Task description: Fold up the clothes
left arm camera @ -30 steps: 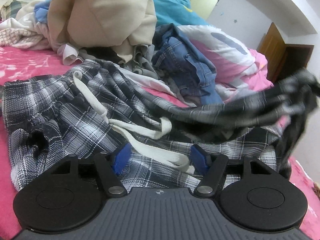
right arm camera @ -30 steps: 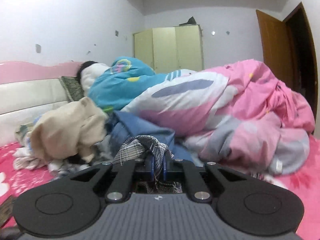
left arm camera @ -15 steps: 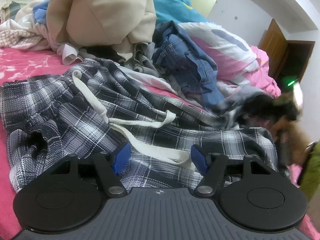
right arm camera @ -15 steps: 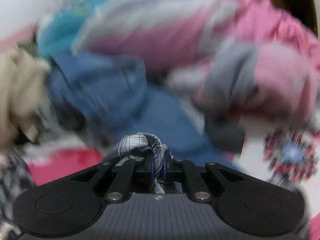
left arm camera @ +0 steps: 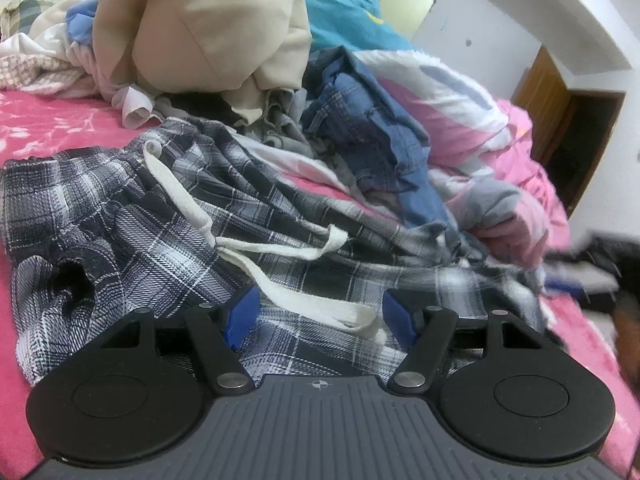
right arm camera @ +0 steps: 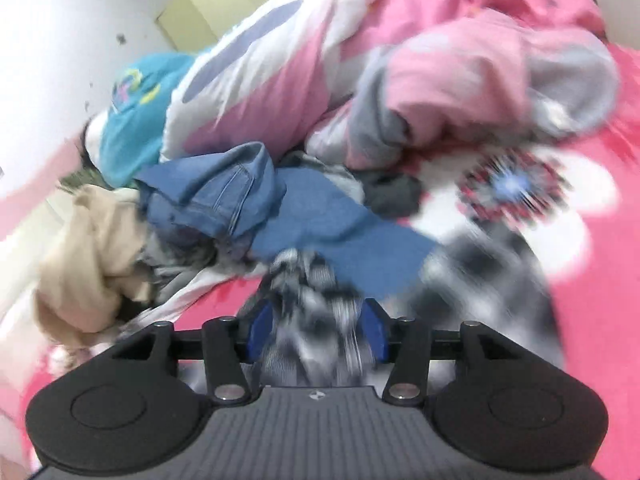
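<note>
Black-and-white plaid shorts (left arm camera: 160, 208) with a white drawstring (left arm camera: 304, 300) lie spread on the pink bed. My left gripper (left arm camera: 320, 316) is open, low over the shorts' near edge, with the drawstring between its blue pads. My right gripper (right arm camera: 316, 328) is open, and the blurred plaid cloth (right arm camera: 316, 300) lies loose between its pads. The right gripper also shows as a dark blur at the far right of the left wrist view (left arm camera: 592, 276).
A pile of clothes lies behind the shorts: a beige garment (left arm camera: 200, 28), blue jeans (left arm camera: 372, 136), a teal top (left arm camera: 344, 12). A pink and white duvet (right arm camera: 400, 64) lies to the right. A brown door (left arm camera: 560, 120) stands at the far right.
My right gripper came down from high above to the bed and opened, letting go of the plaid cloth. The shorts' right leg now lies flat. My left gripper stayed put.
</note>
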